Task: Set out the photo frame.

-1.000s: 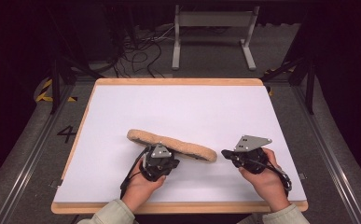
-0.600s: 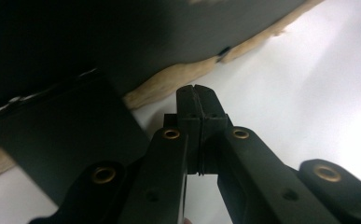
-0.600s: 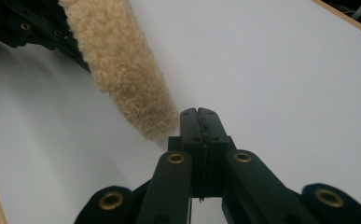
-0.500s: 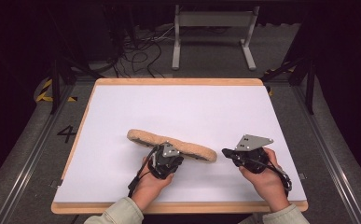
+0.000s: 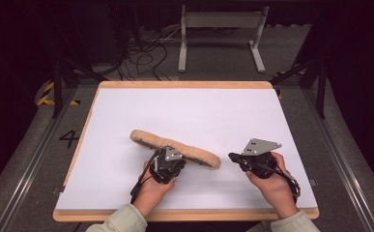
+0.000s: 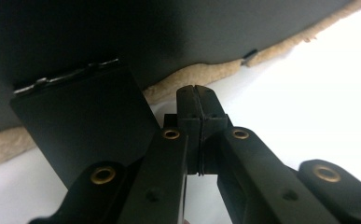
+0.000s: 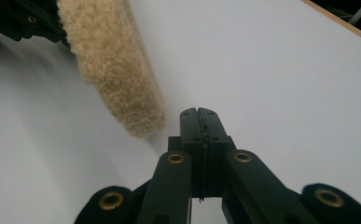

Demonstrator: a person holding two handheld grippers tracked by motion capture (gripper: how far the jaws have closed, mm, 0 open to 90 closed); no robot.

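The jaws of both grippers were pressed together, with nothing between them. Under everything lay the large white rectangular table top with a wooden rim [image 5: 126, 193]. On it, a little left of the middle and toward the near side, lay the long tan fleecy pad with a dark flat underside [image 5: 175, 146], running from far left to near right. The left gripper [image 5: 166, 163] stood against the near edge of this pad, about at its middle; in the left gripper view its clenched tips [image 6: 196, 95] were just beside the woolly border [image 6: 206, 74], under the dark underside. The right gripper [image 5: 235, 158] was near the right end of the pad, apart from it; in the right gripper view its tips [image 7: 198, 116] were just beside the rounded fleecy end [image 7: 122, 79].
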